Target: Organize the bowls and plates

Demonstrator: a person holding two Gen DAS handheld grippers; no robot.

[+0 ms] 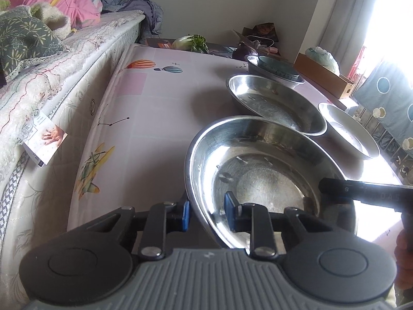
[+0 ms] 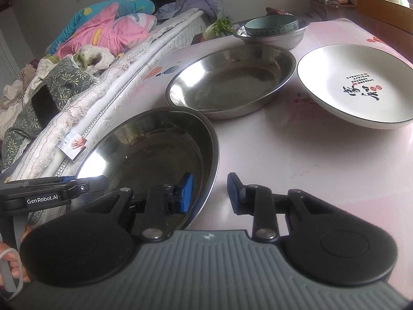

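A steel plate (image 1: 260,170) (image 2: 155,149) lies nearest on the pink table. My left gripper (image 1: 206,213) is open and straddles its near-left rim, one finger inside, one outside. My right gripper (image 2: 210,193) is open and straddles its right rim the same way. Behind it lies a second steel plate (image 1: 276,103) (image 2: 232,77). A white ceramic plate (image 2: 361,85) (image 1: 348,131) with black characters lies to the right. At the back a teal bowl (image 2: 271,25) (image 1: 278,68) sits inside a steel bowl (image 2: 289,40) (image 1: 258,71).
A bed (image 1: 51,77) with bedding runs along the table's left edge. Vegetables (image 1: 191,42), a cardboard box (image 1: 325,75) and clutter stand at the table's far end. A window and curtain (image 1: 387,90) are on the right.
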